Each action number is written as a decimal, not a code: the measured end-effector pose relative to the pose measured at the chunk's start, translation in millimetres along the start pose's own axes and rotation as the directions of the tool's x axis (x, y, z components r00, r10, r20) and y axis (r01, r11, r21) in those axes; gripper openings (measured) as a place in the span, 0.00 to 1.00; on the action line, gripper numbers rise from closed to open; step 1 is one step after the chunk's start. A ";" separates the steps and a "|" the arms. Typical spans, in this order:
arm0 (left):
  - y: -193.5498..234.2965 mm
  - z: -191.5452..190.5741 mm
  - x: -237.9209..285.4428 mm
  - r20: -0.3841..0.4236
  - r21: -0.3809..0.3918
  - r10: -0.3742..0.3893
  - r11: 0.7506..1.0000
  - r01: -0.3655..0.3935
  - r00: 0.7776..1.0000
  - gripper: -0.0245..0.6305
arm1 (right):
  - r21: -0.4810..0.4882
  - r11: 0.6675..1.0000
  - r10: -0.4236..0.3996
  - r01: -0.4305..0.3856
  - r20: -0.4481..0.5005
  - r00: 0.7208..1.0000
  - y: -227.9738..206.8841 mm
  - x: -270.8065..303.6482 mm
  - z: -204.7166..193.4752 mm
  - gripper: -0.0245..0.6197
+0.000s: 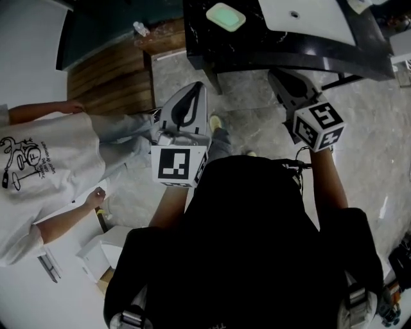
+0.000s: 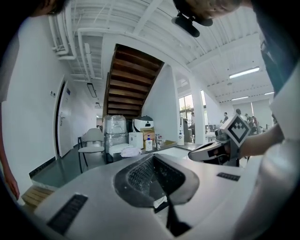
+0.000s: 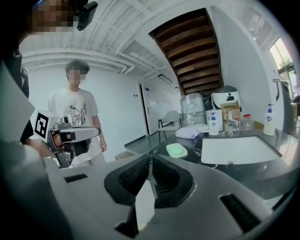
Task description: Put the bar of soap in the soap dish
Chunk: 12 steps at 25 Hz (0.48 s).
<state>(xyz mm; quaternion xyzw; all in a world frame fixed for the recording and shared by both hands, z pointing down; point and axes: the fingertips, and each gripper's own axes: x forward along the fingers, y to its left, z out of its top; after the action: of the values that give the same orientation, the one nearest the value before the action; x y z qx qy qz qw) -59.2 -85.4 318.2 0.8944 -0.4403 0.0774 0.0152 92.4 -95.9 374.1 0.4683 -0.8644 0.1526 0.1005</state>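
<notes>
A pale green soap dish (image 1: 225,17) sits on the black counter (image 1: 257,48) left of the white sink; a pale green bar seems to lie in it. The right gripper view shows the same dish (image 3: 176,150) beyond the jaws. My left gripper (image 1: 198,88) is held up in front of my chest, short of the counter, shut and empty; its jaws (image 2: 153,157) meet at the tip. My right gripper (image 1: 277,76) hovers near the counter's front edge, right of the dish, also shut with nothing held, its tips (image 3: 150,157) touching.
A person in a white T-shirt (image 1: 45,170) stands at my left, also in the right gripper view (image 3: 75,112). A white sink (image 1: 308,18) is set in the counter. Pump bottles (image 3: 213,123) stand behind it. Wooden stairs (image 1: 109,71) and white boxes (image 1: 103,252) lie left.
</notes>
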 end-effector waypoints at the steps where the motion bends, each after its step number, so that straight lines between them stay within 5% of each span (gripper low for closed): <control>1: -9.3 -0.6 -6.9 0.003 -0.001 0.007 1.000 -0.007 1.000 0.04 | -0.002 1.000 0.004 -0.004 0.002 1.000 2.2 -9.5 -4.5 0.09; 12: -103.9 -22.0 -95.9 -0.051 0.012 0.096 0.995 -0.095 0.994 0.04 | 0.002 0.999 0.052 -0.052 -0.009 0.999 37.8 -113.6 -59.7 0.09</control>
<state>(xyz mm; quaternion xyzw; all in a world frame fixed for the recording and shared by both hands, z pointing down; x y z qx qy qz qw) -37.4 55.5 329.6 0.8700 -0.4817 0.1033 0.0185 123.9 33.4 387.4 0.4450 -0.8758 0.1579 0.1000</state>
